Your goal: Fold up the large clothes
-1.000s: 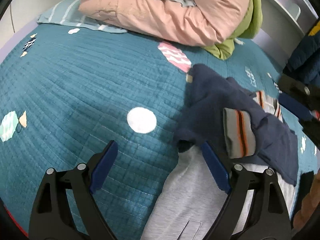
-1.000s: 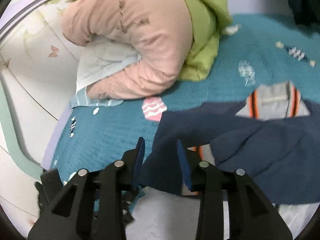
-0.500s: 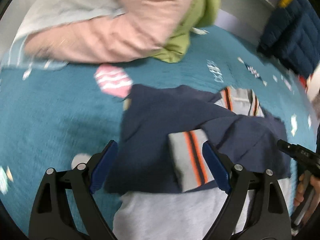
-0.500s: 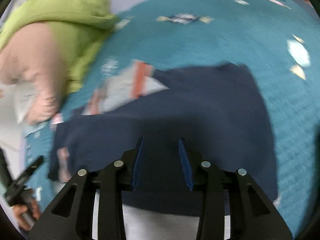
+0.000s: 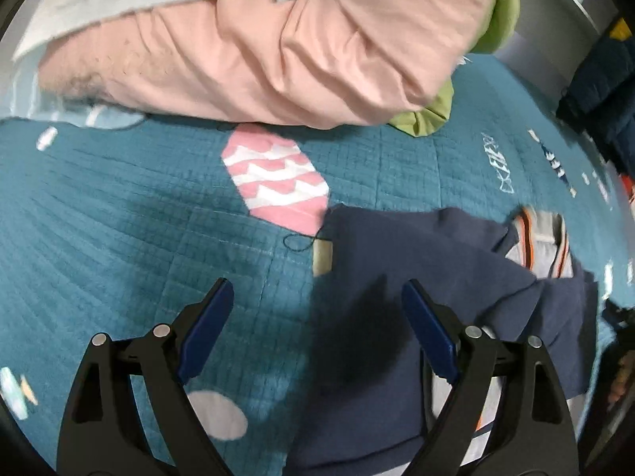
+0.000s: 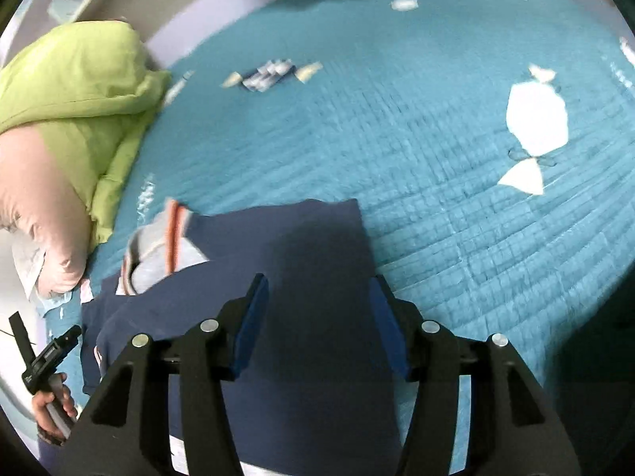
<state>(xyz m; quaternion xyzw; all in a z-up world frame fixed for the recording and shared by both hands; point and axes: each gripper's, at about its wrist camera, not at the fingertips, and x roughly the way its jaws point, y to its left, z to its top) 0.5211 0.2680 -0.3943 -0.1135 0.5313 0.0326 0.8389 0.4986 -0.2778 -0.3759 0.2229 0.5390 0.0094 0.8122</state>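
Teal quilt [image 5: 139, 218] as work surface. Navy garment [image 6: 317, 277] laid flat, long axis running fwd from right gripper [image 6: 317, 317], jaws apart, directly over it. Left gripper [image 5: 317, 329] jaws apart, garment edge [image 5: 329, 261] between them; right judged nearer.
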